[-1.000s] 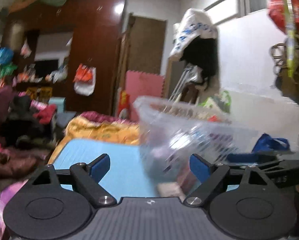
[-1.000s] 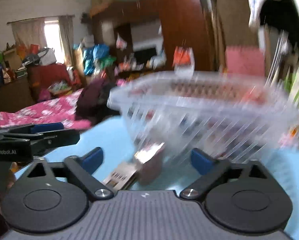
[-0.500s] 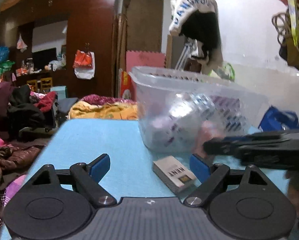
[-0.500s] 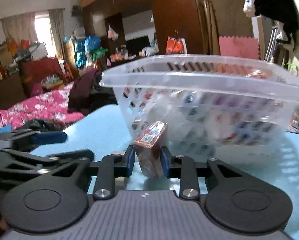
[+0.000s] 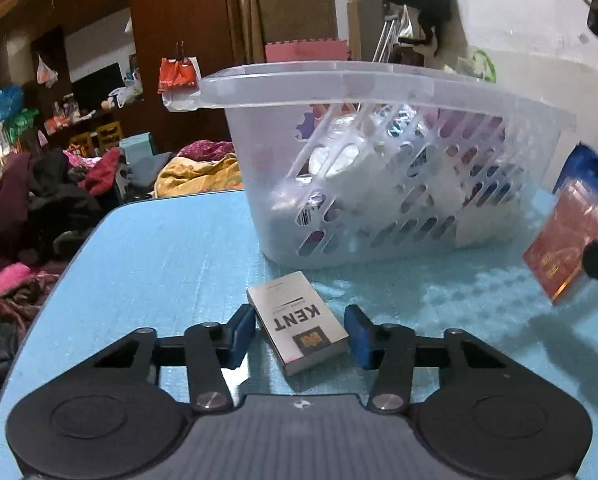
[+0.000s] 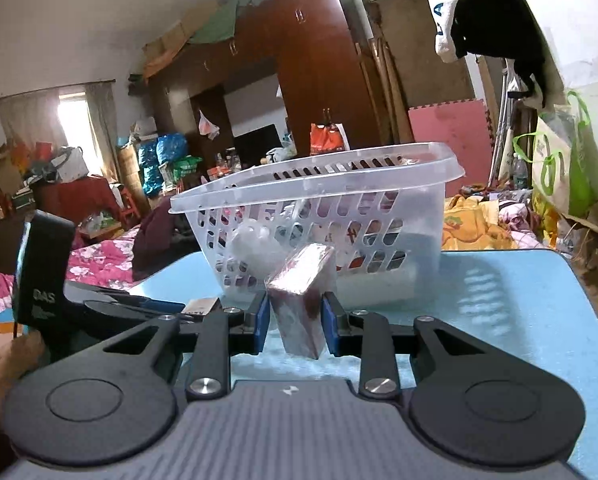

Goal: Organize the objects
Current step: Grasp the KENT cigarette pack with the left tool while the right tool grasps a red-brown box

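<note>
Here, two grippers work in front of a clear basket (image 5: 379, 92) on the blue tabletop (image 5: 171, 248).

Just ahead of the left gripper (image 5: 299, 334), whose jaws stand apart, a white KENT pack (image 5: 297, 322) lies flat between them, untouched; the right gripper (image 6: 293, 317) is clamped on a dark red pack (image 6: 301, 300), held tilted above the tabletop before the basket.
</note>
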The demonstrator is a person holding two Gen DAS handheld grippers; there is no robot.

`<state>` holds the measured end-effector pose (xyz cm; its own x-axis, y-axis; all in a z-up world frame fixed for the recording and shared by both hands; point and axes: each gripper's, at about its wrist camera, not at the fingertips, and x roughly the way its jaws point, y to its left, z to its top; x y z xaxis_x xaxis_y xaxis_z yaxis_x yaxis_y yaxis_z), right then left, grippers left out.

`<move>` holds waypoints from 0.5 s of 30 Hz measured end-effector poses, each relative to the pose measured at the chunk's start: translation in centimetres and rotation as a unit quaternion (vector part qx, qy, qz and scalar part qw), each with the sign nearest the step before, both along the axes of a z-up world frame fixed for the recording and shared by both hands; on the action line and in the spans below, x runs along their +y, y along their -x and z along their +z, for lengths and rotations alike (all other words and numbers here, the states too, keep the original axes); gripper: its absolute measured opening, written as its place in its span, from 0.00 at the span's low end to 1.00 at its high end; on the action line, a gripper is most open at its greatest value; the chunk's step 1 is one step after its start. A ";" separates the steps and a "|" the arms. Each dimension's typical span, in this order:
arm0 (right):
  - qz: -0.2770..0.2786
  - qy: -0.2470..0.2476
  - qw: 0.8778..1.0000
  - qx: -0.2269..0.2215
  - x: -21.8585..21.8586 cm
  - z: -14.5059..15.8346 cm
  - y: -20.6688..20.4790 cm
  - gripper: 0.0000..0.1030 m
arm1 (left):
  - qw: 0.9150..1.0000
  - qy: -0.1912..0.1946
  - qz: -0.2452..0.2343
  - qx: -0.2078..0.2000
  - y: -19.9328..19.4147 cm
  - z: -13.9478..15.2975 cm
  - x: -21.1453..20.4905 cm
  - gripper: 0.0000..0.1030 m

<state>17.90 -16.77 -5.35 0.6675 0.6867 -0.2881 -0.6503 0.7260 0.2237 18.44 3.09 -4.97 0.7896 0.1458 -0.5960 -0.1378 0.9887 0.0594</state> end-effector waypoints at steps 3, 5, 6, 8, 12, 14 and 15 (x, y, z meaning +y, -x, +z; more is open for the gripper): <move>0.003 0.002 1.000 -0.001 0.1 -0.4 0.1 0.31 | 0.998 0.030 -0.034 -0.039 1.3 0.4 0.3 0.47; 0.008 -0.001 1.000 0.001 0.0 -0.5 0.1 0.31 | 0.997 0.038 -0.043 -0.057 1.9 0.5 0.6 0.46; 0.008 -0.001 1.000 -0.001 -0.3 -0.5 0.3 0.31 | 0.996 0.046 -0.048 -0.067 2.3 0.5 0.8 0.46; 0.009 -0.006 1.000 -0.003 -0.4 -0.5 0.3 0.31 | 0.994 0.055 -0.049 -0.086 2.9 0.6 1.0 0.46; 0.020 -0.016 1.000 0.007 -0.5 -1.0 0.3 0.31 | 0.988 0.062 -0.062 -0.131 4.2 1.2 1.1 0.46; 0.024 -0.014 1.000 0.007 -0.4 -1.2 0.4 0.31 | 0.984 0.060 -0.067 -0.152 4.8 1.3 0.9 0.46; 0.023 -0.013 1.000 0.004 -0.3 -1.2 0.5 0.31 | 0.983 0.060 -0.070 -0.160 4.9 1.3 0.8 0.46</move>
<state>17.37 -17.09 -6.54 0.6320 0.7242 -0.2758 -0.6816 0.6888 0.2469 13.52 3.93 -3.65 0.9468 -0.0330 -0.3202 0.0066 0.9965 -0.0832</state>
